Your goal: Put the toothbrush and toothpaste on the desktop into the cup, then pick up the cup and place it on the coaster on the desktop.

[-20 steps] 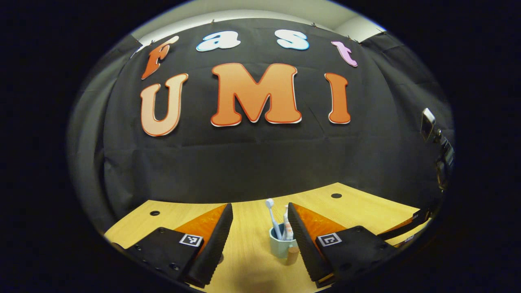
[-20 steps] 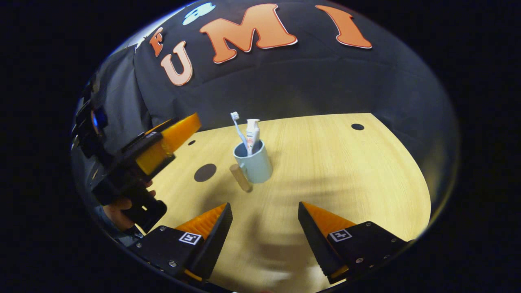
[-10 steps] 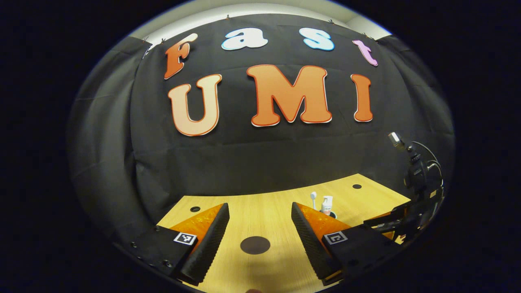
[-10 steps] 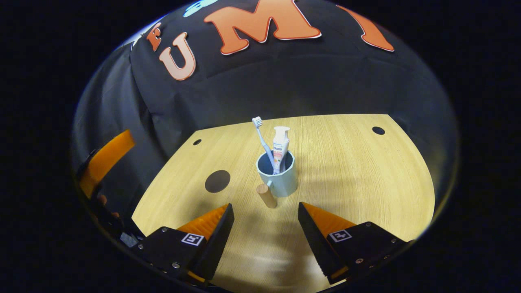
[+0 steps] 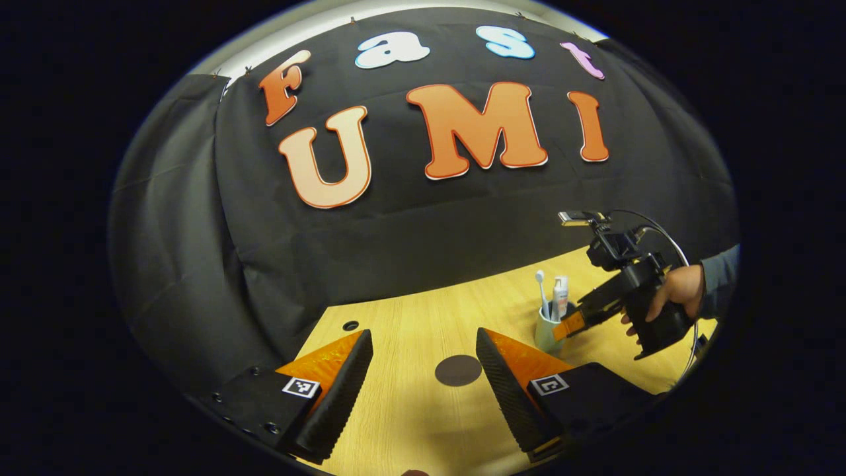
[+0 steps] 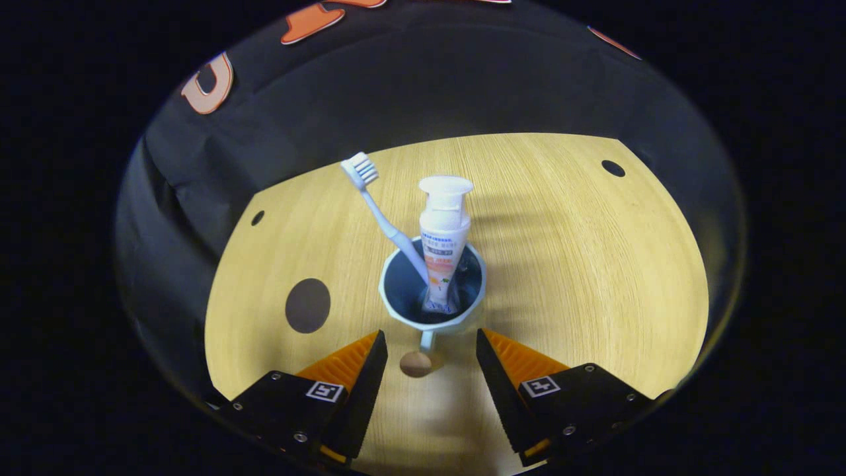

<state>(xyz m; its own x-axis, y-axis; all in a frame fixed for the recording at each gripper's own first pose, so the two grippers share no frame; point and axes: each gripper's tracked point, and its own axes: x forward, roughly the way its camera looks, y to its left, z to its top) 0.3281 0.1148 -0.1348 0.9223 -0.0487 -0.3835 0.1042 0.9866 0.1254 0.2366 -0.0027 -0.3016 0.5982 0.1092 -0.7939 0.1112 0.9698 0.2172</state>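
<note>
One pale-blue cup mid-frame holds one toothbrush, one toothpaste; right gripper and left gripper fingers both spread.

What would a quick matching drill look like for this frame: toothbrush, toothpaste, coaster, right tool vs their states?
Things:
1. toothbrush
2. toothpaste
3. coaster
4. right tool

States:
A. open, straddling the handle of the cup
B. bare, flat on the desktop
C. leaning in the cup, bristles up
D. upright in the cup, cap on top

Pairs: 1-C, 2-D, 3-B, 4-A
</note>
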